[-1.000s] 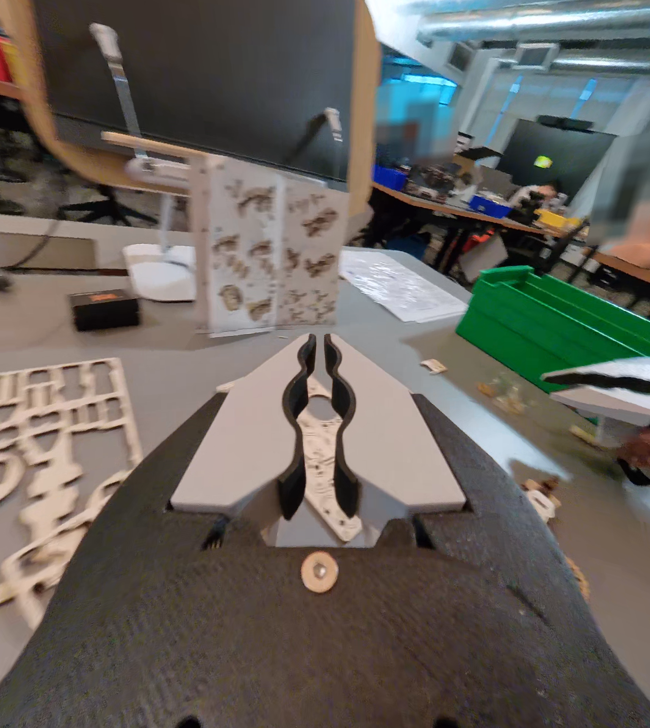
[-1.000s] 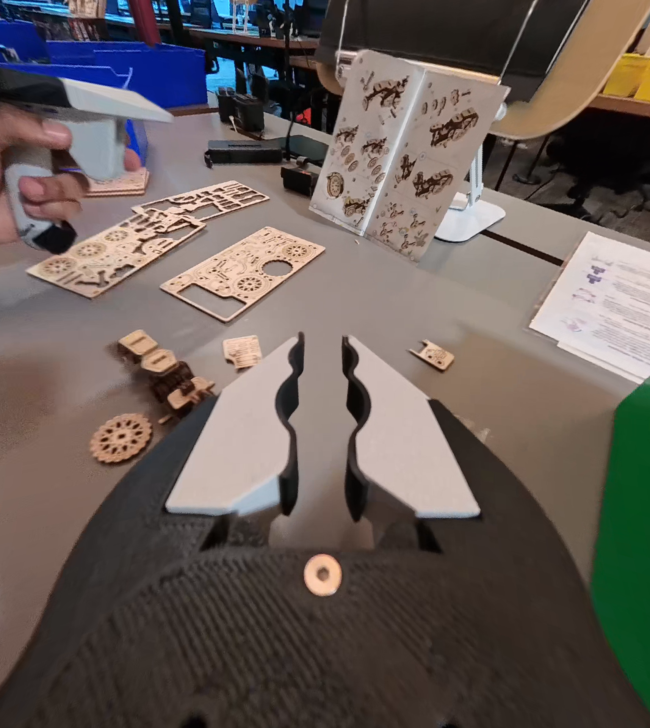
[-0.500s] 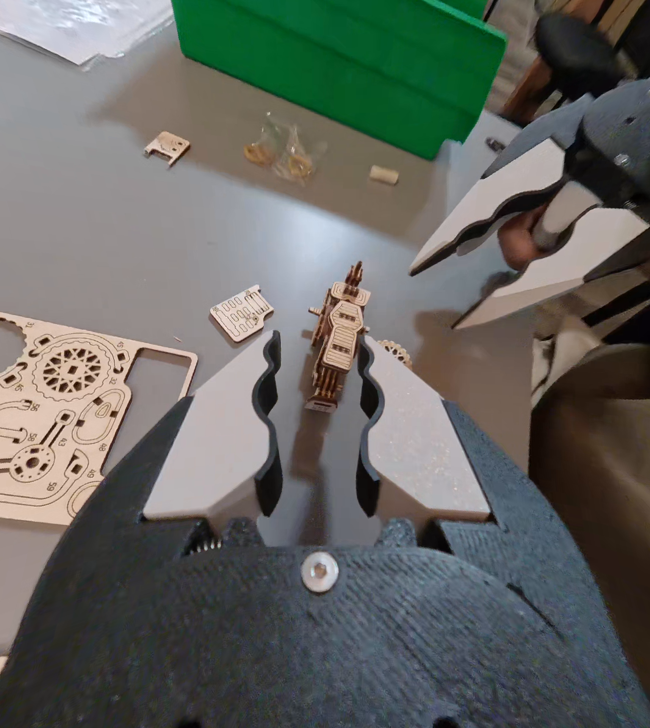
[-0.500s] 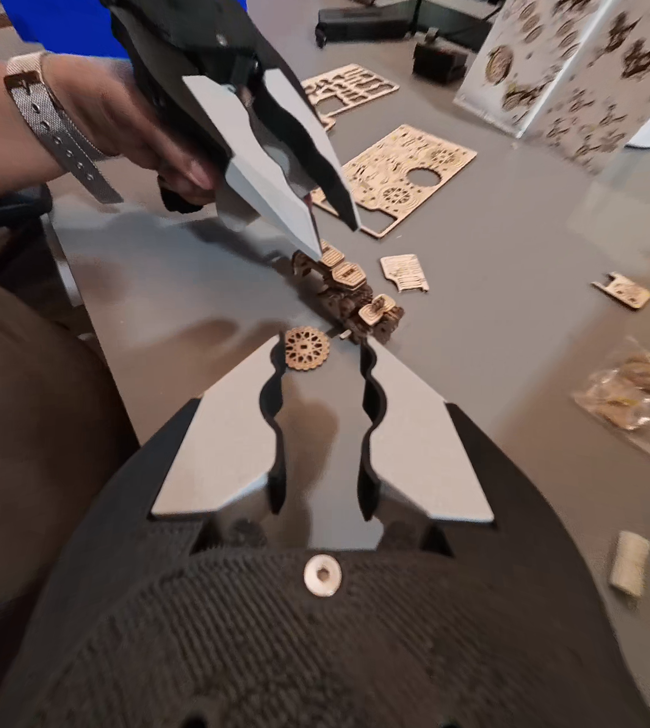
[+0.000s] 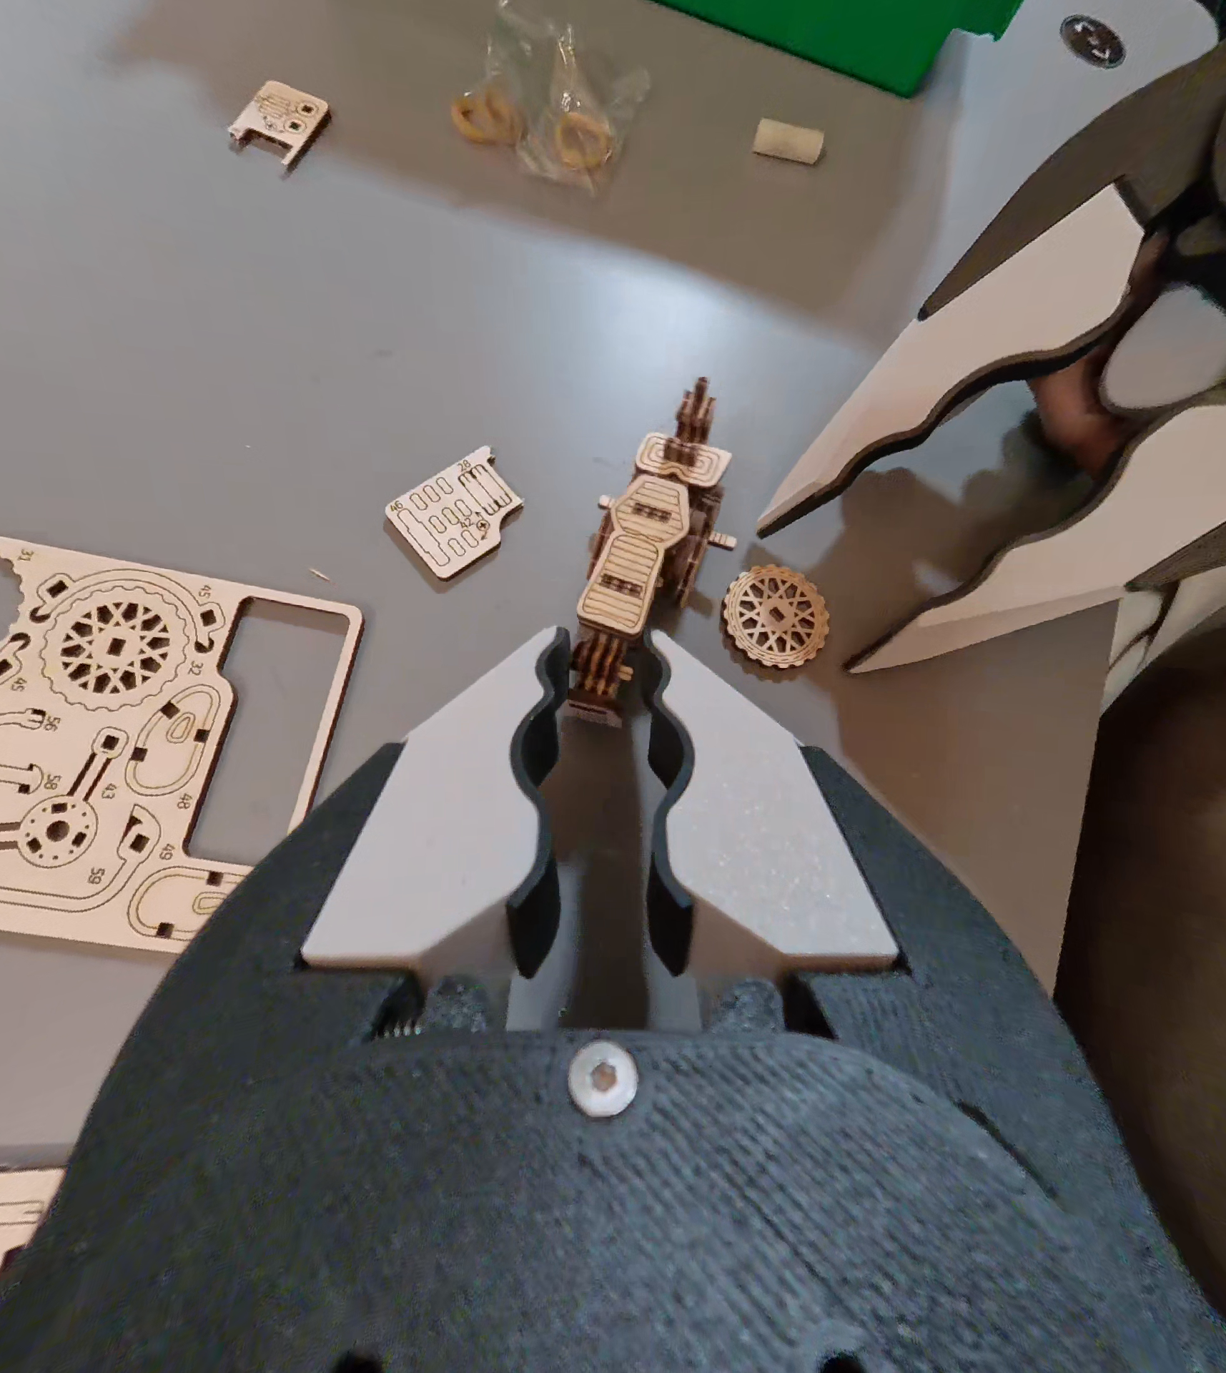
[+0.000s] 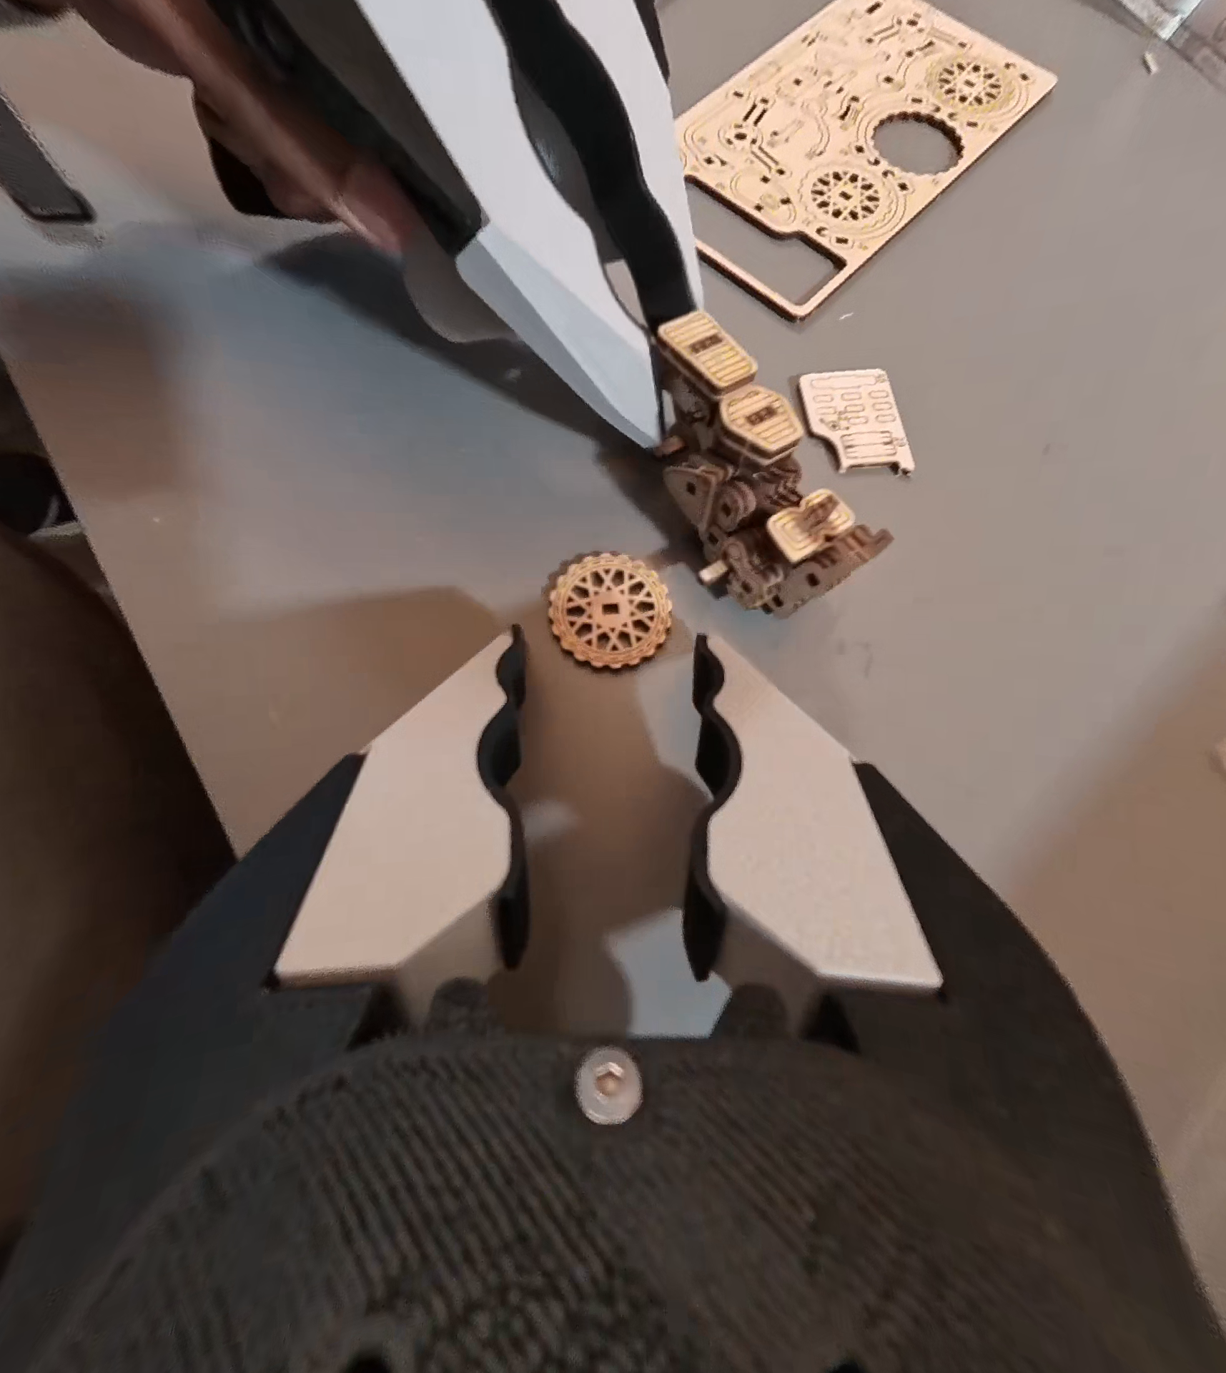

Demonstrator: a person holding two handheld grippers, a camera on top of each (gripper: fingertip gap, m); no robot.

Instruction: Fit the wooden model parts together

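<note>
Down near the front edge of the grey tabletop, the left gripper has its two grey, black-lined fingers spread a little, their tips on either side of the near end of the small half-built wooden model; whether they are pressing on it I cannot tell. That brown and pale plywood assembly lies with its long axis running straight away from this gripper, the tail between the fingertips and the narrow toothed end pointing out across the table. A short wooden peg sticks out sideways from its middle.

Just right of the model lies a round, lattice-cut wooden gear wheel, flat on the table, close to the model but apart from it. The right gripper hangs just short of that wheel with its jaws wide apart and nothing between them; the wheel sits just beyond its fingertips.

Left of the model rests a small rectangular plywood tab with slot cut-outs, and farther left a large laser-cut plywood parts sheet with a toothed round hole. Beyond, well apart, lie a clear plastic bag of tan rings, another small notched wooden piece, a pale short block and the corner of a green plastic bin.
</note>
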